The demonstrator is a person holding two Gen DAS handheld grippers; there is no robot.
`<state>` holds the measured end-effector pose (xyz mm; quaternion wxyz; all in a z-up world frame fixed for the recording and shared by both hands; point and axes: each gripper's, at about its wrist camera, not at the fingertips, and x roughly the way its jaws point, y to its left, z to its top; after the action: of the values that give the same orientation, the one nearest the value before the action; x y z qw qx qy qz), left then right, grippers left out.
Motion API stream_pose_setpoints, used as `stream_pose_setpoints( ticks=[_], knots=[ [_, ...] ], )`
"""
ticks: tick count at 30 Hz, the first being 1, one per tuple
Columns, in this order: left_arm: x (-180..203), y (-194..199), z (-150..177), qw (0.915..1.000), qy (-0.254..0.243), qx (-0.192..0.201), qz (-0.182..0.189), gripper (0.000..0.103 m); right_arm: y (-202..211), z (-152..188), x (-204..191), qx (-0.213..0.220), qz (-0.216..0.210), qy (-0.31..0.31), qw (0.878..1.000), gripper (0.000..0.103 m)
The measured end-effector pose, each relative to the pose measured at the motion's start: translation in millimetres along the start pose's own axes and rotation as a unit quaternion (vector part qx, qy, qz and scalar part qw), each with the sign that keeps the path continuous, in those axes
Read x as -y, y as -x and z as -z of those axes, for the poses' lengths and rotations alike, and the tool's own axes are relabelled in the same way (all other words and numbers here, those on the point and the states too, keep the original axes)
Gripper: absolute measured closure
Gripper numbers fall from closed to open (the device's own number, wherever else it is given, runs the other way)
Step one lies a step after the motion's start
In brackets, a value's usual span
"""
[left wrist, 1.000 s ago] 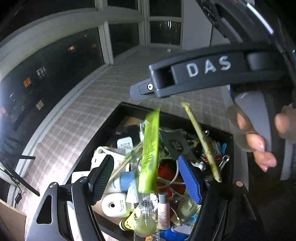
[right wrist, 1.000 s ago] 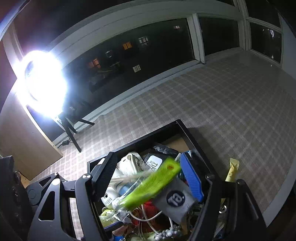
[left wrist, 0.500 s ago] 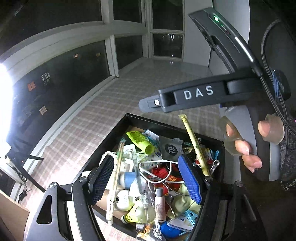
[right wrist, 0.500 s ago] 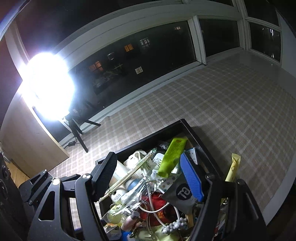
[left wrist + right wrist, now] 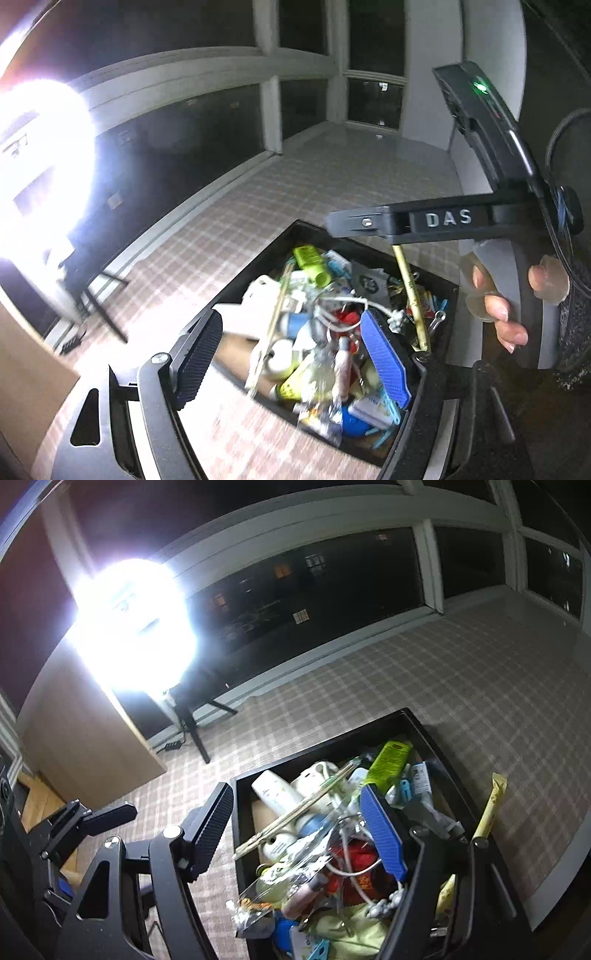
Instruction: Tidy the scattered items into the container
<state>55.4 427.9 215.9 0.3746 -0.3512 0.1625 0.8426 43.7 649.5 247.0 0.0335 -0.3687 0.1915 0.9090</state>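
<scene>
A black open box (image 5: 258, 260) (image 5: 317, 755) stands on the checked tablecloth, heaped with small items. A lime green tube (image 5: 311, 261) (image 5: 388, 757) lies at its far end. A long yellow stick packet (image 5: 412, 291) (image 5: 489, 806) leans on the right rim. Thin wooden sticks (image 5: 275, 319) (image 5: 299, 812) lie across white bottles. My left gripper (image 5: 291, 360) is open and empty above the box's near side. My right gripper (image 5: 301, 832) is open and empty above the box; its body (image 5: 436, 219) shows in the left wrist view, held by a hand.
The checked tablecloth (image 5: 461, 686) spreads beyond the box to dark windows. A very bright lamp (image 5: 129, 624) on a black tripod (image 5: 192, 723) glares at the left. A brown cardboard panel (image 5: 81, 734) stands left of the box.
The green tube was in mid-air above the box a second ago and now lies at its far end. Both grippers have pulled back and up from the box.
</scene>
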Motion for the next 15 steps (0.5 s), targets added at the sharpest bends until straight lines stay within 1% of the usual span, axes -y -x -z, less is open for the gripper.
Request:
stream_pose_setpoints(
  ticks=[1, 6, 8, 12, 15],
  knots=[
    [-3.2, 5.0, 3.7, 0.9999, 0.009, -0.003, -0.005, 0.027, 1.1, 2.2, -6.6, -0.001, -0.002, 0.008, 1.0, 0.032],
    [-18.5, 29.6, 25.0, 0.9972, 0.044, -0.003, -0.06, 0.026, 2.7, 13.8, -37.9, -0.007, -0.011, 0.05, 0.999, 0.031],
    [-24.2, 37.2, 32.5, 0.9956, 0.061, -0.003, -0.071, 0.026, 2.0, 18.3, -46.5, -0.011, -0.018, 0.061, 0.998, 0.031],
    [-37.0, 54.7, 51.4, 0.9904, 0.096, -0.004, -0.099, 0.026, 0.2, 30.3, -66.3, -0.02, -0.033, 0.078, 0.996, 0.031],
    [-47.1, 66.3, 67.9, 0.9848, 0.125, -0.007, -0.121, 0.025, -1.6, 40.9, -81.9, -0.024, -0.045, 0.09, 0.995, 0.031]
  ],
)
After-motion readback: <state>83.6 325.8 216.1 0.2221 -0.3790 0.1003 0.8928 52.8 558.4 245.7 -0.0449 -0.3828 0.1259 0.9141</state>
